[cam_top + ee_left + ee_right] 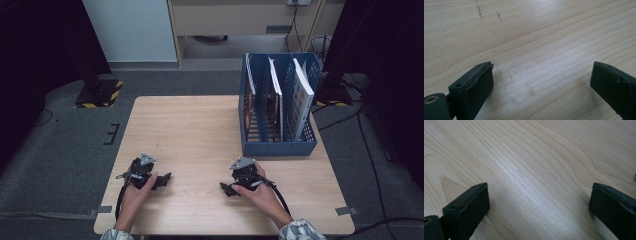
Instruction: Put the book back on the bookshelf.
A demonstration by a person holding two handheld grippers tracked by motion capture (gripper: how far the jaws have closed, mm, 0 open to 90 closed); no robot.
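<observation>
So you've got the wooden table [200, 125] with that blue file rack [278, 145] sitting at its far right, books [300, 97] standing upright in the slots and running lengthwise away from you. Your right gripper [226, 189] is the closer one (rack's ahead and a bit to its right), while your left gripper [165, 179] is well apart from it. Both rest low on bare wood with jaws spread wide, pinching nothing.

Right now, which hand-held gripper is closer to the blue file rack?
The right hand-held gripper. It rests just in front of the blue file rack; the left hand-held gripper lies farther across the table.
</observation>
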